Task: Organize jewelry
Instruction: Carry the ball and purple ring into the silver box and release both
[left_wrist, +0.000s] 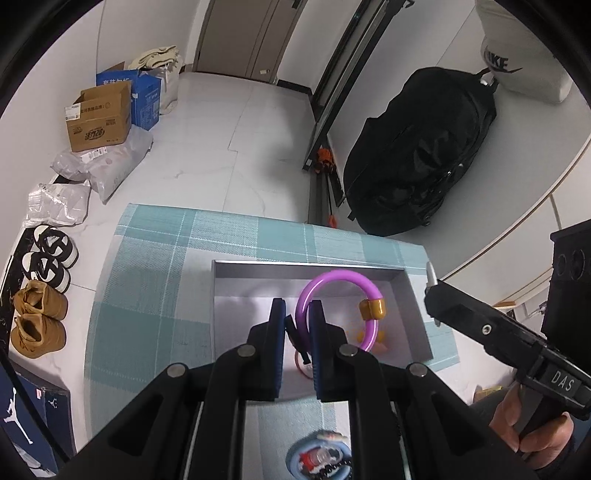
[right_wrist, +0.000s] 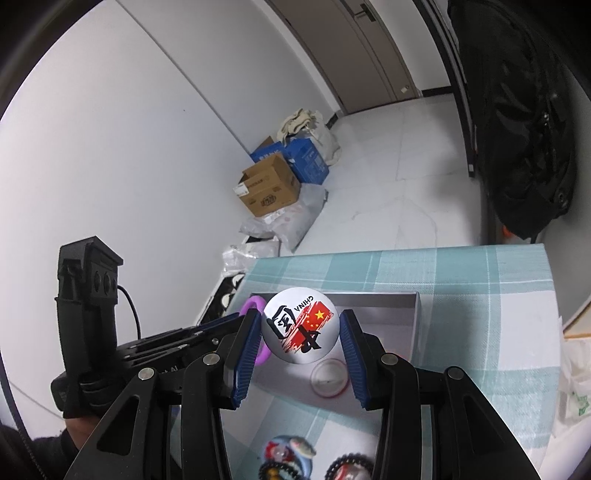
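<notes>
Two hand-held grippers hover over an open grey box (left_wrist: 417, 306) that sits on a teal checked cloth (left_wrist: 155, 266) covering a table. The left gripper (left_wrist: 297, 314) has its blue-padded fingers drawn close together, pinching a purple ring bracelet (left_wrist: 332, 277) with a gold bead (left_wrist: 372, 309) — the ring stands upright above the box's interior. The right gripper (right_wrist: 301, 326) has its fingers part-way apart and closed on a round white badge (right_wrist: 300, 325), printed with "CHINA", a black character and a red flag design, held over the same box. A pink-rimmed round item (right_wrist: 330, 377) lies on the box floor below the badge. Nearer the camera, on the cloth, rest a blue round trinket (right_wrist: 290, 456) and a black beaded piece (right_wrist: 347, 469), only partly visible. Beyond the table — a pale tiled floor (left_wrist: 236, 129) with cardboard boxes (left_wrist: 99, 118), shoes (left_wrist: 40, 321) and a black bag (left_wrist: 417, 155).
</notes>
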